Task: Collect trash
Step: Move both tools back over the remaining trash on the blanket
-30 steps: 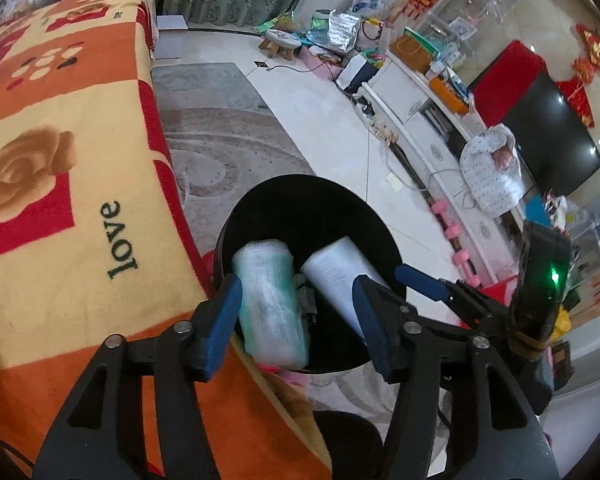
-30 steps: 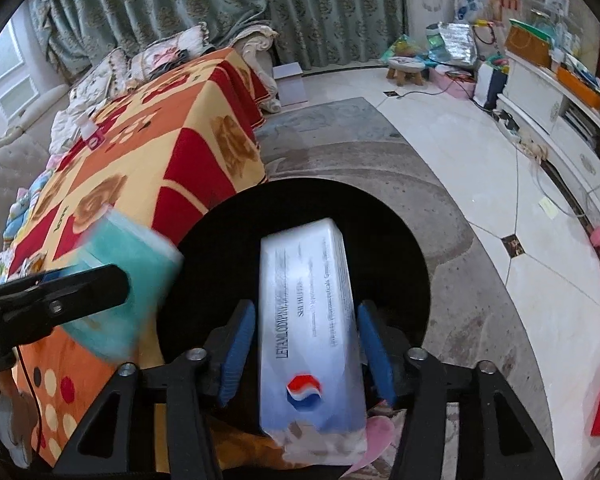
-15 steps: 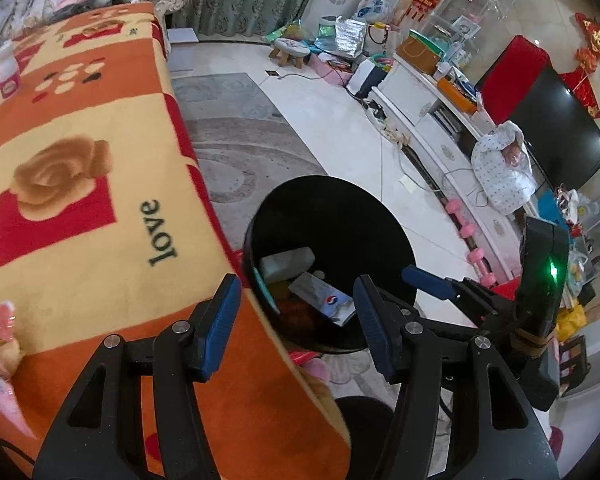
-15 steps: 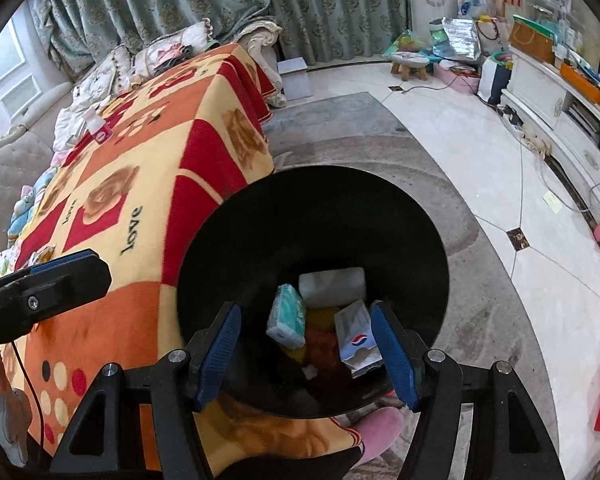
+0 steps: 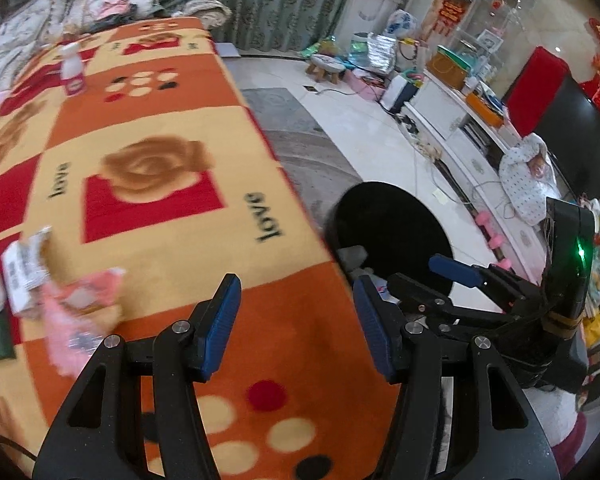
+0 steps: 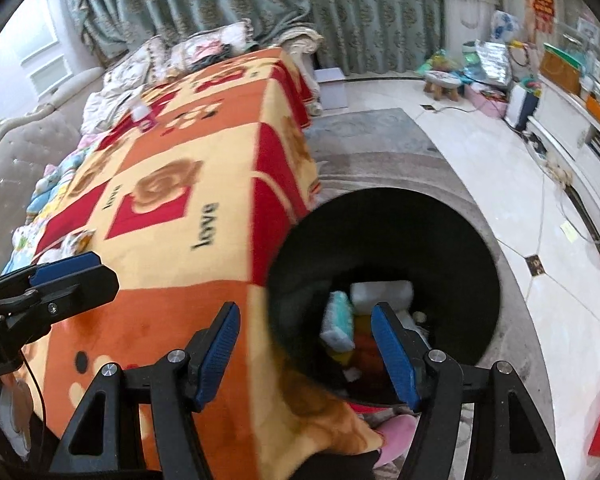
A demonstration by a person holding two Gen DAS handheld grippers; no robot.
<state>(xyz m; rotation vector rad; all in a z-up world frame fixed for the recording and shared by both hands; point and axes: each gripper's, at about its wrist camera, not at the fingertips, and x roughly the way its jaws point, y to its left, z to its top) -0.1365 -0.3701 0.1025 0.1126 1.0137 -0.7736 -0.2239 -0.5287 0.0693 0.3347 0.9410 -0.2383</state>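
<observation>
Bin (image 6: 452, 240): round, black, smooth walls, on the floor right at the table's (image 5: 148, 208) corner
Trash in bin: teal pack (image 6: 336, 320), white block (image 6: 382, 292), some yellow bits, all lying at the bottom
Table cover: fuzzy blanket, orange/red squares, roses, "love"
Still on table: crumpled pink wrapper (image 5: 80, 312), white printed carton (image 5: 24, 276)
Left gripper (image 5: 296, 322): tilted down over the table edge, fingers apart, empty
Right gripper (image 6: 312, 354): over the bin's rim, fingers just widened, nothing between them

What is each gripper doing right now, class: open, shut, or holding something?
Left gripper: open, holding nothing.
Right gripper: open, holding nothing; its jaws have just been opening.
</observation>
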